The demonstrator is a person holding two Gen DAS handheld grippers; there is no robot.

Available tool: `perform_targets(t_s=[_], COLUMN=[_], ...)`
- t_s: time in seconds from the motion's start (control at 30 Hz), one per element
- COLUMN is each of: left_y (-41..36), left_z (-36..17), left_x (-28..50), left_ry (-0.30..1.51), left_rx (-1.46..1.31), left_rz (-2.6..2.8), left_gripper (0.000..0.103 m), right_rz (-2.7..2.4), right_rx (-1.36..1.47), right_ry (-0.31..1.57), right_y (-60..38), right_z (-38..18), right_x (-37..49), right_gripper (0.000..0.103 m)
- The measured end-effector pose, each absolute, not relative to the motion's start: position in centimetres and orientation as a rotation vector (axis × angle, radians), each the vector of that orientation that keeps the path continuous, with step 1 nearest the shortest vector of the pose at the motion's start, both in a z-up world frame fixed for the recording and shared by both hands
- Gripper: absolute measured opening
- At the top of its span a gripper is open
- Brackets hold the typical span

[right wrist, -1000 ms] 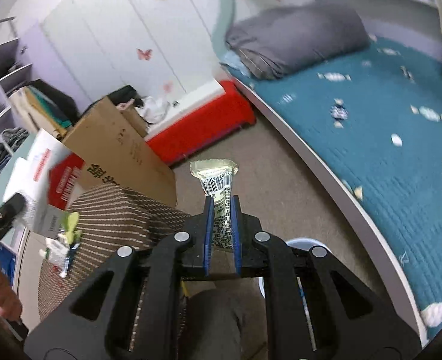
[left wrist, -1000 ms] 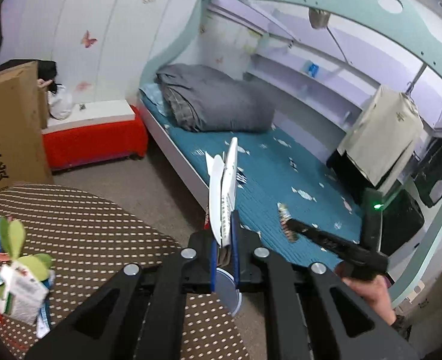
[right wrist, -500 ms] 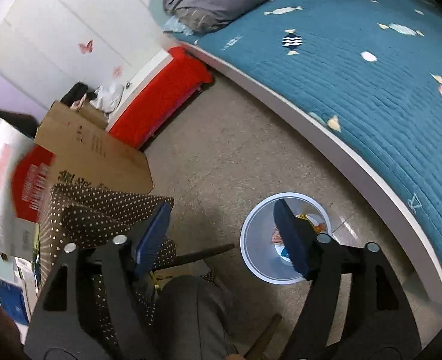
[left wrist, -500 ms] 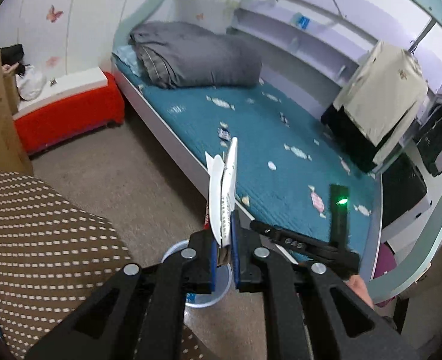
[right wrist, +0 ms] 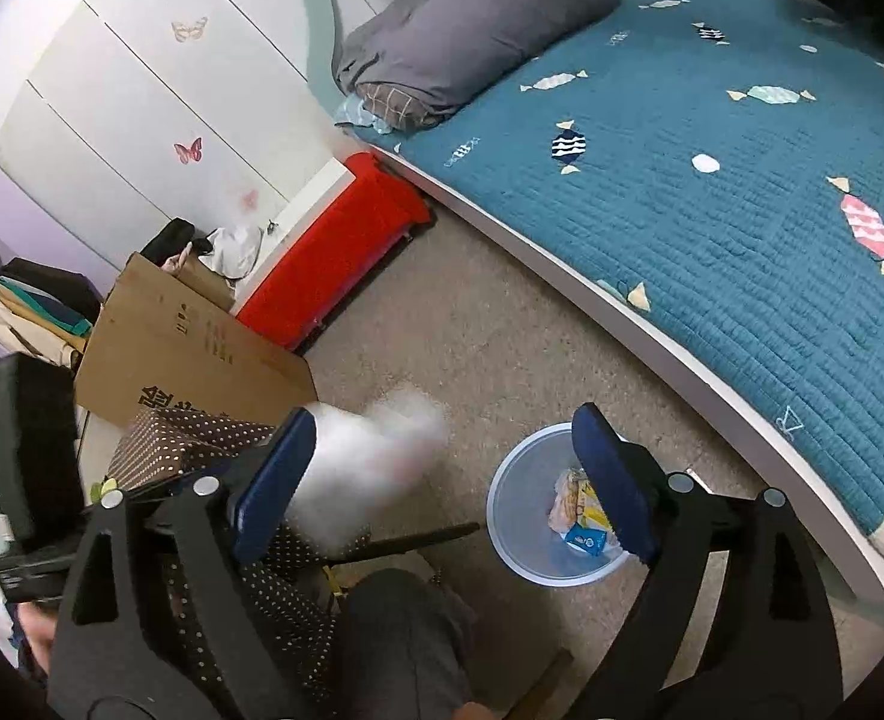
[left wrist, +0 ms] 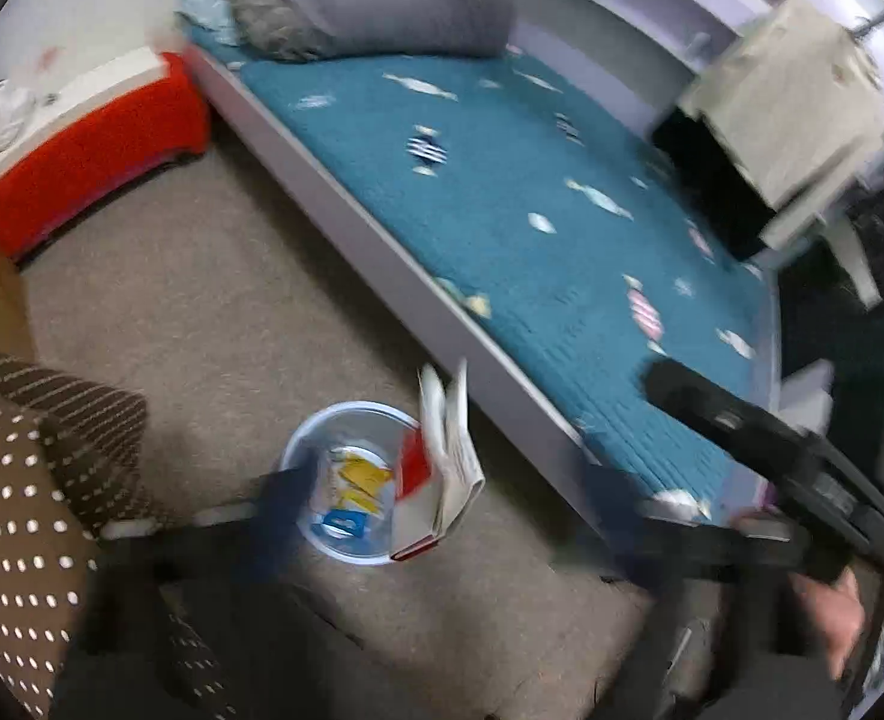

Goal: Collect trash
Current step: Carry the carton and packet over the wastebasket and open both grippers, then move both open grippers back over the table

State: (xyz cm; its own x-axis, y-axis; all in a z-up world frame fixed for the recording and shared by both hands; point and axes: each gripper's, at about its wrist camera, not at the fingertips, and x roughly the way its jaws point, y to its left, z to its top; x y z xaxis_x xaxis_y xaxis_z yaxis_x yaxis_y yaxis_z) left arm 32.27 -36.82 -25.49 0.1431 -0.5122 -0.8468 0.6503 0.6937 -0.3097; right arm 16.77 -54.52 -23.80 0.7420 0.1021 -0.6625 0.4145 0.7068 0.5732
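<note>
Polka-dot covered surface (left wrist: 15, 480), far left of the left wrist view: the part in frame is bare; whether trash remains elsewhere on it cannot be told.

Left tongs (left wrist: 442, 516): jaws have just been opening and now stand wide, both blurred. The red-and-white carton (left wrist: 435, 468) hangs loose between them, touched by neither pad, directly above the near rim of the pale blue bin (left wrist: 297, 456). Judgement: released and dropping; not yet in the bin.

The bin stands on the floor just beside the bed (left wrist: 562, 228). It already contains a yellow wrapper (left wrist: 360, 480) and a blue packet (left wrist: 339, 525), so part of the collection is done.

Right tongs (right wrist: 442, 480): jaws have just been opening and are spread wide, nothing between the pads. In the right wrist view a white blur, probably the same carton, passes near its left finger. The bin lies behind the right finger, with wrappers visible inside.

Outstanding: confirm the carton lands inside; check the surface for further trash.
</note>
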Motion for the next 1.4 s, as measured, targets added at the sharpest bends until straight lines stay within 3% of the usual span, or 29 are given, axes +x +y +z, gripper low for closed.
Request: perform_targets(t_s=[0.17, 0.87, 1.4], left_y=[-34.9, -26.3, -14.4], left_z=[-25.6, -13.2, -9.7], left_x=[33.0, 27.7, 25.7], left_ry=[1.181, 0.793, 0.664], left_rx=[0.114, 0.097, 0.028], left_rz=[-0.775, -0.729, -0.539], left_gripper=[0.094, 0.096, 0.097], right_rz=[-0.197, -0.121, 0.082], right_rx=[0.778, 0.632, 0.461], right_ry=[0.749, 0.738, 0.72], right_y=[-53.6, -46.5, -35.2], right_z=[-24.2, -18.7, -13.0], right_x=[16.8, 18.7, 22.0], right_gripper=[0.097, 0.097, 0.097])
